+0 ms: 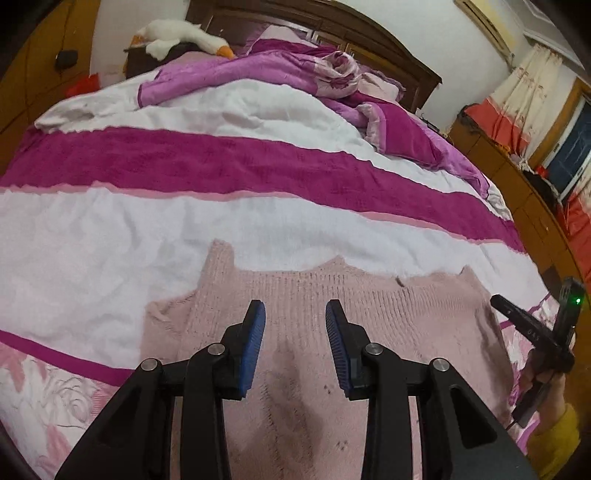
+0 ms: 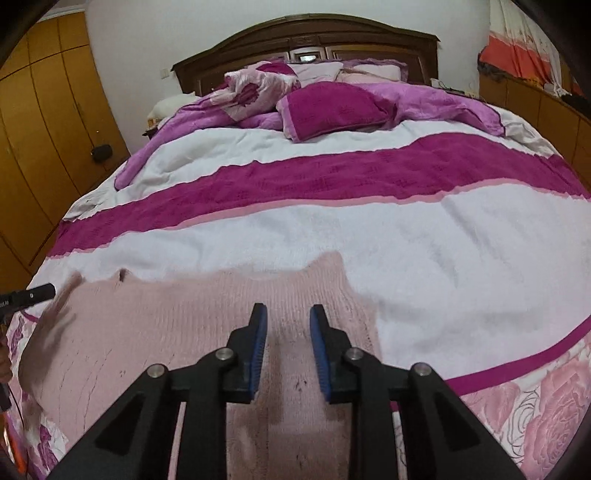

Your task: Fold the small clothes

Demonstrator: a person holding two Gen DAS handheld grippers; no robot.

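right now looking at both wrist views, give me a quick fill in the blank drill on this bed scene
1. The knitted garment spread flat on the bed is pale ____.
2. The pads on the left tongs are ____ in colour.
3. The plush toy beside the headboard is a white ____.
4. Between the pads of the right tongs there is ____ gripped.

Missing words: pink; blue; goose; nothing
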